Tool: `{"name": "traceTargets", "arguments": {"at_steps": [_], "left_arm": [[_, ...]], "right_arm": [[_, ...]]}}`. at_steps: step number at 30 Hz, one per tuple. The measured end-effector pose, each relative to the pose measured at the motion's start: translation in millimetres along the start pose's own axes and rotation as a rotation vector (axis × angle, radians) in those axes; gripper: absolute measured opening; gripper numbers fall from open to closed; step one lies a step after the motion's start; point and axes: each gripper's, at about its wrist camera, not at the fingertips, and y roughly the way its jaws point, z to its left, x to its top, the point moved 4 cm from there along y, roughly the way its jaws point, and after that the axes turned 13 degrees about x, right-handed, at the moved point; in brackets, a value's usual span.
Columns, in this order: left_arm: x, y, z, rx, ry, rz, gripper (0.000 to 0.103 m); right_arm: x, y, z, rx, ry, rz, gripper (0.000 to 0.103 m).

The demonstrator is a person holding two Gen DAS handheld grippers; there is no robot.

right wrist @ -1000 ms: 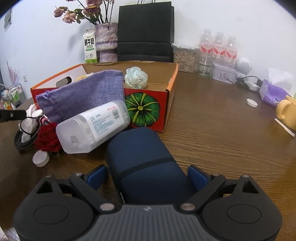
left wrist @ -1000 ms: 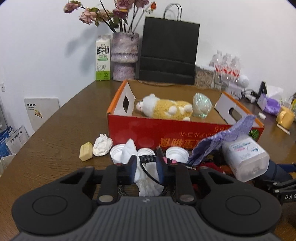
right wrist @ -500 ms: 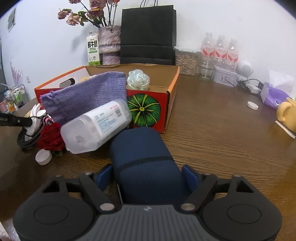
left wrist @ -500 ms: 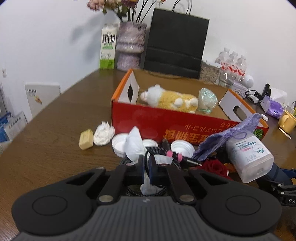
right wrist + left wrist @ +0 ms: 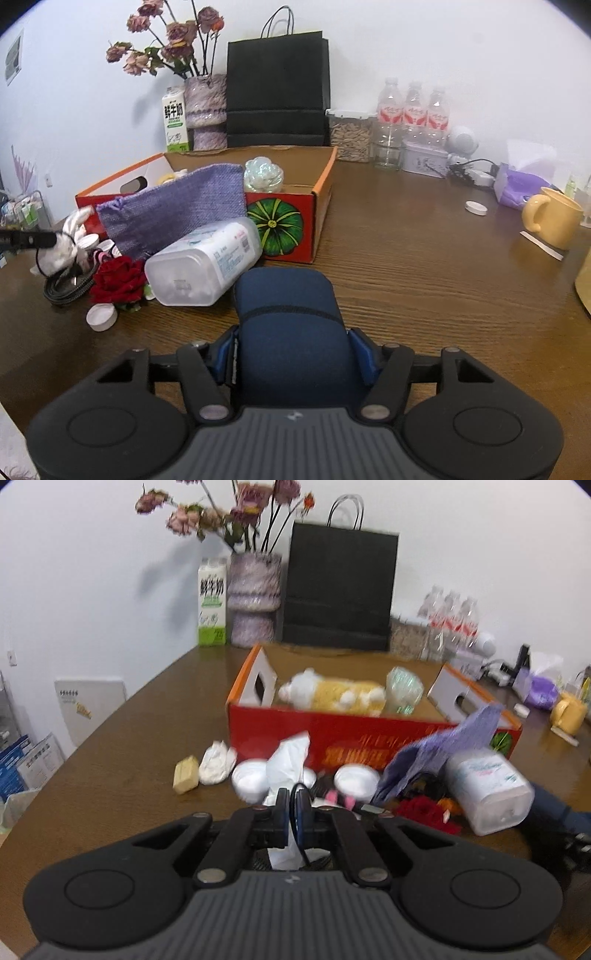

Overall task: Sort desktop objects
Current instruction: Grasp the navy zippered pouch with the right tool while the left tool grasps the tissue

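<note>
My left gripper (image 5: 291, 805) is shut on a white crumpled tissue (image 5: 286, 764) together with a loop of black cable (image 5: 295, 794), just above the clutter in front of the red-orange cardboard box (image 5: 332, 734). The box holds a yellow-white plush toy (image 5: 332, 694) and an iridescent ornament (image 5: 402, 690). My right gripper (image 5: 291, 354) is shut on a navy blue case (image 5: 288, 314), low over the table. Next to the case lie a clear plastic wipes tub (image 5: 207, 262), a purple woven pouch (image 5: 177, 206) and a red fabric rose (image 5: 118, 277).
White caps (image 5: 251, 779), a tissue ball (image 5: 218, 764) and a yellow eraser block (image 5: 186, 773) lie left of the pile. A black paper bag (image 5: 277, 88), vase, milk carton, water bottles (image 5: 413, 118), a yellow mug (image 5: 554, 218) and a tissue pack stand along the back and right.
My left gripper closed on the tissue and cable and has lifted them slightly. My right gripper closed from wide open onto the navy case.
</note>
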Motion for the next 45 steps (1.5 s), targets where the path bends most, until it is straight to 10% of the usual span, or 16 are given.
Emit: {"name": "traceTargets", "arguments": {"at_steps": [21, 30, 41, 45], "left_arm": [[-4, -12, -6, 0.061, 0.145, -0.104, 0.004], [14, -33, 2, -0.024, 0.076, -0.156, 0.004], [-15, 10, 10, 0.008, 0.079, 0.031, 0.007], [-10, 4, 22, -0.068, -0.007, 0.035, 0.028]], "right_arm": [[-4, -13, 4, -0.027, 0.019, -0.041, 0.061], [6, -27, 6, -0.028, 0.013, -0.092, 0.061], [9, -26, 10, 0.001, 0.023, -0.095, 0.061], [8, -25, 11, 0.003, 0.024, -0.087, 0.061]]}}
